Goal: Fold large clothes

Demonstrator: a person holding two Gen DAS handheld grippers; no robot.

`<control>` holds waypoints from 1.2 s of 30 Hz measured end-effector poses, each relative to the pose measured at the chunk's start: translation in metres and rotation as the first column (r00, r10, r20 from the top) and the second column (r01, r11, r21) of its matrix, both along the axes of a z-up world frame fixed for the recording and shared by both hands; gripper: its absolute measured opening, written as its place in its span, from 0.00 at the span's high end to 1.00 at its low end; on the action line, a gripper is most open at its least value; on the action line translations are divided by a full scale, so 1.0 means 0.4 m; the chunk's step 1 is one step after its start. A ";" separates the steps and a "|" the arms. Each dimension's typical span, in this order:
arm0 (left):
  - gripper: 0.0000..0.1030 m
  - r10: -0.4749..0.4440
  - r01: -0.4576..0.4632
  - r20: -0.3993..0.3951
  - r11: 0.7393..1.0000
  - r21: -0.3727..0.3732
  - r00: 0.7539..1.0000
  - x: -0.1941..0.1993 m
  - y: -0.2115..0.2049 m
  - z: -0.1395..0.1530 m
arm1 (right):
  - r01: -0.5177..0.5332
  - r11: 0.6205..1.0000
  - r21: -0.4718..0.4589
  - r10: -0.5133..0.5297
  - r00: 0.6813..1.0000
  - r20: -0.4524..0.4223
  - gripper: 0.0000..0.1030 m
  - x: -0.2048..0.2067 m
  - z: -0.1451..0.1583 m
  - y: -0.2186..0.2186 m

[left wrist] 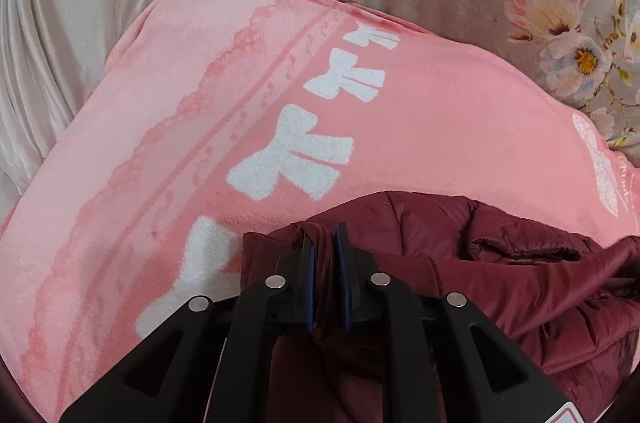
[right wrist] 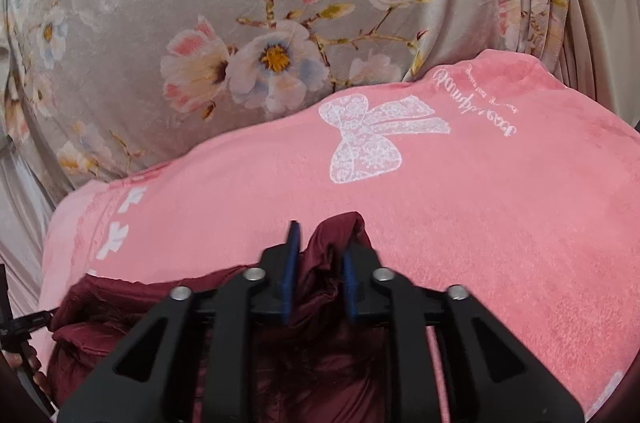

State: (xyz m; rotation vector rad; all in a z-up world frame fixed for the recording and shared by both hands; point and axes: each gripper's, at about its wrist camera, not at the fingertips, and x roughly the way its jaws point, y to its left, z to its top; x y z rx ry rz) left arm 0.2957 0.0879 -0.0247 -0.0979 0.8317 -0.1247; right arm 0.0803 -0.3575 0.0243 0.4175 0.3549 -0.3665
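Left gripper [left wrist: 324, 243]: jaws nearly together, pinching maroon jacket [left wrist: 500, 263] fold. Right gripper [right wrist: 320, 247]: jaws narrowly apart, clamping bunched jacket fabric. Beneath: pink blanket [left wrist: 200, 103].

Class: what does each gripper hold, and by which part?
Both hold the maroon jacket. The left gripper pinches a fold at its edge; the right gripper pinches a bunched fold. Which part, cannot tell.

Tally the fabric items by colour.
Maroon: 1, the jacket, pinched by the left gripper and right gripper
Pink: 1, the blanket
Grey floral: 1, the cover
Total: 3
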 end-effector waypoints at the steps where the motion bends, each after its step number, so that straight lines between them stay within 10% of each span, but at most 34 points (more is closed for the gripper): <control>1: 0.86 -0.004 0.004 0.006 1.000 -0.010 1.000 -0.004 0.005 0.009 | 0.014 1.000 -0.004 -0.014 0.999 0.029 0.45 -0.016 0.009 -0.001; 5: 0.78 -0.007 0.010 0.046 0.998 -0.069 0.999 -0.024 0.034 0.051 | 0.024 0.999 -0.029 -0.022 0.998 0.061 0.39 -0.048 0.036 -0.006; 8: 0.38 0.102 -0.099 0.143 0.995 -0.026 0.985 -0.049 0.048 0.096 | 0.011 0.999 -0.044 -0.010 1.000 0.005 0.39 -0.025 0.023 -0.005; 20: 0.40 -0.024 0.023 -0.129 1.000 -0.010 0.991 0.068 -0.034 -0.041 | -0.012 0.993 0.118 0.043 0.963 -0.265 0.39 0.154 -0.102 -0.043; 25: 0.49 -0.005 0.009 -0.106 0.999 0.036 0.994 0.084 -0.061 -0.068 | -0.028 0.987 0.155 0.080 0.935 -0.345 0.93 0.199 -0.158 -0.048; 36: 0.47 0.032 -0.028 -0.042 0.995 0.093 0.999 0.110 -0.080 -0.125 | 0.039 0.998 0.057 -0.015 0.931 -0.365 1.00 0.213 -0.199 -0.053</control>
